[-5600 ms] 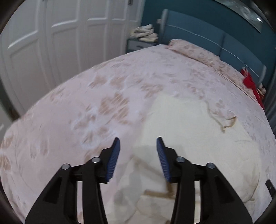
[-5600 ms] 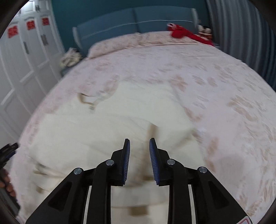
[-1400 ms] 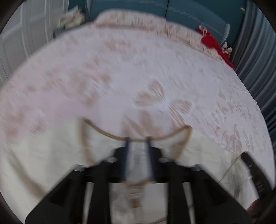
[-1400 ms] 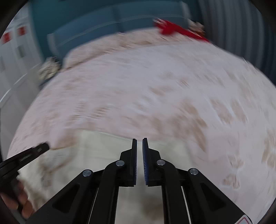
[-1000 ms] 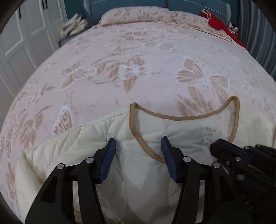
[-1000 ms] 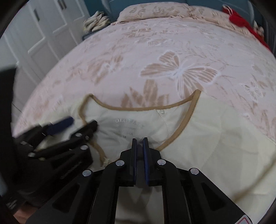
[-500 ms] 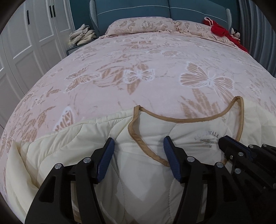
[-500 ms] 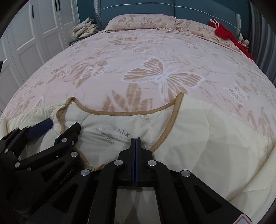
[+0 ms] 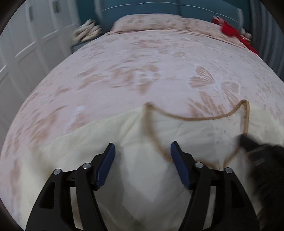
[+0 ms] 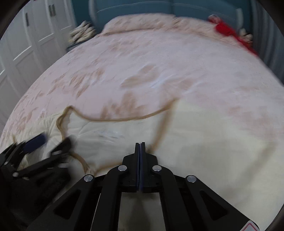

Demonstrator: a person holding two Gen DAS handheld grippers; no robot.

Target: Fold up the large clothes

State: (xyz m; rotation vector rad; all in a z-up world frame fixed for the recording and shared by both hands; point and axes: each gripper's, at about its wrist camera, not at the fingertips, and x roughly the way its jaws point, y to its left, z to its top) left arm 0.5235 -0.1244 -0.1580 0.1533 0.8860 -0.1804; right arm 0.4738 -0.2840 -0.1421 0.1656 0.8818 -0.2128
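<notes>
A cream quilted garment [image 9: 110, 135] with tan trim lies on the bed, its neckline [image 9: 195, 118] facing the headboard. My left gripper [image 9: 142, 151] is open and hovers over the garment's left shoulder, just left of the neckline. My right gripper [image 10: 140, 144] is shut, its tips at the tan trim on the right side of the neckline [image 10: 124, 118]; whether fabric is pinched between the pads is not clear. The garment [image 10: 213, 135] fills the near part of the right wrist view. The left gripper shows blurred at the left of that view [image 10: 51, 142].
The bed has a pink butterfly-print cover [image 9: 142, 62] and a pillow [image 9: 152, 22] at a blue headboard [image 9: 159, 8]. A red item [image 9: 230, 31] lies at the far right. A folded pile [image 9: 85, 32] sits on a nightstand by white wardrobe doors [image 9: 26, 44].
Both grippers have drawn back and up a little from the neckline, with motion blur now. The left gripper stays open and the right stays shut.
</notes>
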